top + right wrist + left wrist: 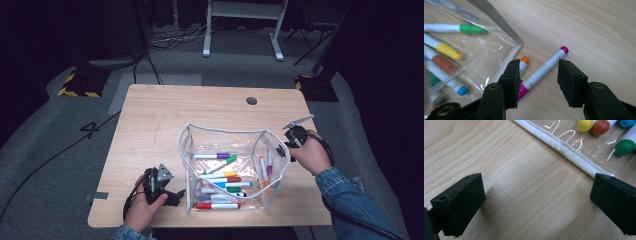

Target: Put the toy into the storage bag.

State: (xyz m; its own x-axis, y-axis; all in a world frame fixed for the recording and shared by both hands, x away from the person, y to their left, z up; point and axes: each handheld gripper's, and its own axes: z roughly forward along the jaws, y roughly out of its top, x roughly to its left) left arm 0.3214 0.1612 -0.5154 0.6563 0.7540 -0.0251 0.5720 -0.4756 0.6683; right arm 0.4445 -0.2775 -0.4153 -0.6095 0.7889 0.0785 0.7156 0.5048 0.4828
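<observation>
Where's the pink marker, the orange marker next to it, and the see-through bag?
Pink marker [544, 68]: right gripper view, middle of its white barrel.
Orange marker [525, 60]: right gripper view, its orange tip.
See-through bag [220, 131]: high view, white trim of its far rim.

Our left gripper low, level, jaws wide apart; our right gripper angled down, jaws half-spread, gripping nothing.

A dark recording studio: black curtains, taped floor marker, cables, lone wooden table.
</observation>
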